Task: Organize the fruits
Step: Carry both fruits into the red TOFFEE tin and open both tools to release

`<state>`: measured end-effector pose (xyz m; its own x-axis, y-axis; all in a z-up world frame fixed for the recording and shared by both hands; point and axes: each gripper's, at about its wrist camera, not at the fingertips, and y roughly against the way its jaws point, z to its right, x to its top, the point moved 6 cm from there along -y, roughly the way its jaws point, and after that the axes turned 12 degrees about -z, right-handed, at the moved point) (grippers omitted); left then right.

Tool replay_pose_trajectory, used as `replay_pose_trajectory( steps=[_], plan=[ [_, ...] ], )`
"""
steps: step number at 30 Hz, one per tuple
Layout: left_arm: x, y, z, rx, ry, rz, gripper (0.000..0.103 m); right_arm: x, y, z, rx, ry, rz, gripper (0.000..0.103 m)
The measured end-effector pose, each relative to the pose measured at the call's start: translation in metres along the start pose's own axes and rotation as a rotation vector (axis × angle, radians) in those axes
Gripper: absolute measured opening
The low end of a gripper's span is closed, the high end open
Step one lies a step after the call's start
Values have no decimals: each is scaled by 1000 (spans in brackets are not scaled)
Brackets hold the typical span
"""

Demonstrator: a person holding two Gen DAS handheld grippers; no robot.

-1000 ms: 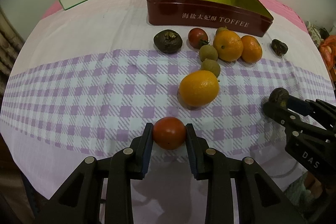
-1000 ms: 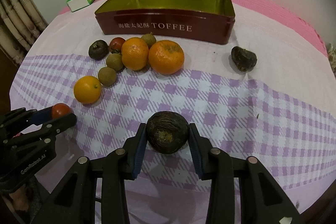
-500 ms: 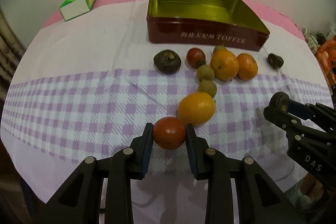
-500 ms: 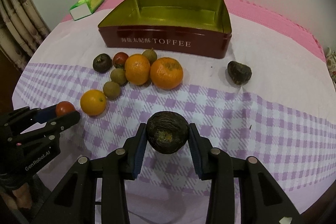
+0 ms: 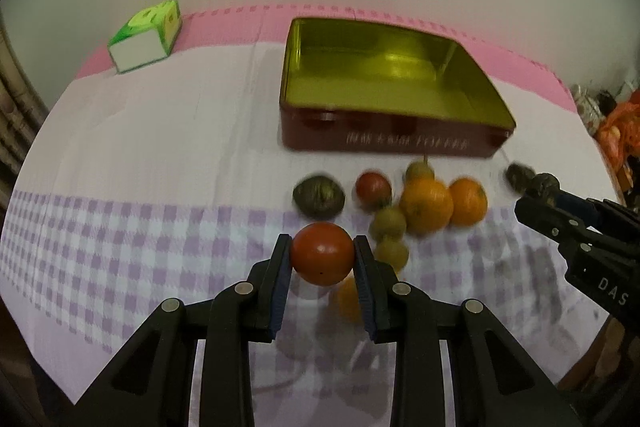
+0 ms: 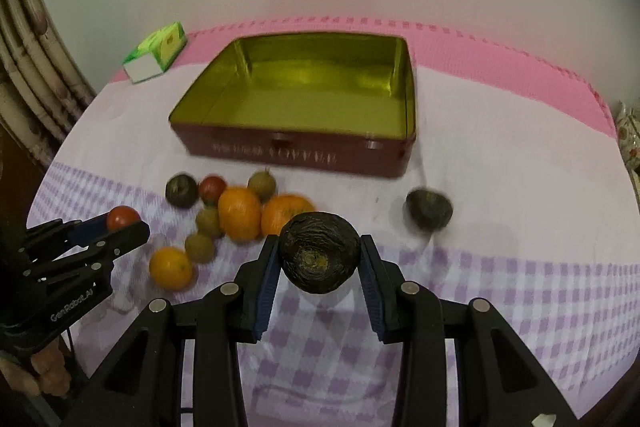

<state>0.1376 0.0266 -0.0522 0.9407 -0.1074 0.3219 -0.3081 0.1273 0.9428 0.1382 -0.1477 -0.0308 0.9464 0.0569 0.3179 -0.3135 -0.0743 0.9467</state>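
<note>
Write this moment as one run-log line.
left gripper: shut on tomato | right gripper: shut on dark fruit | tin: empty

Fruit count, both wrist views

Oranges: 3 (image 6: 239, 214), (image 6: 285, 213), (image 6: 171, 268). Small brown-green round fruits: 3 (image 6: 262, 185), (image 6: 208, 221), (image 6: 199, 247). Red tomatoes: 2, one on the cloth (image 6: 212, 188), one held (image 5: 322, 253). Dark wrinkled fruits: 3, two on the cloth (image 6: 181, 190), (image 6: 429, 209), one held (image 6: 319, 257). Tins: 1 (image 6: 304, 151). Green-white cartons: 1 (image 6: 156, 51).
</note>
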Motion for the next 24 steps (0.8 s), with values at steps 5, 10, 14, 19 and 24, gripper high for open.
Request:
replay_pose_trajectory(
  steps=[5,10,14,19,24],
  plan=[
    [32,8,4,12,-14,67,31,26,5,7,0,0,31,36],
    [69,6,8,24,-22,113,31,50,4,11,-12,17,53,36],
    [93,-2,7,14,-25,104,31,66,-4,14,-16,24,43,36],
    [114,-16,11,5,-45,68,31,79,-19,18,-28,37,14,36],
    [125,-37,19,24,-74,21,31,89,-39,22,-19,24,-31,36]
  ],
)
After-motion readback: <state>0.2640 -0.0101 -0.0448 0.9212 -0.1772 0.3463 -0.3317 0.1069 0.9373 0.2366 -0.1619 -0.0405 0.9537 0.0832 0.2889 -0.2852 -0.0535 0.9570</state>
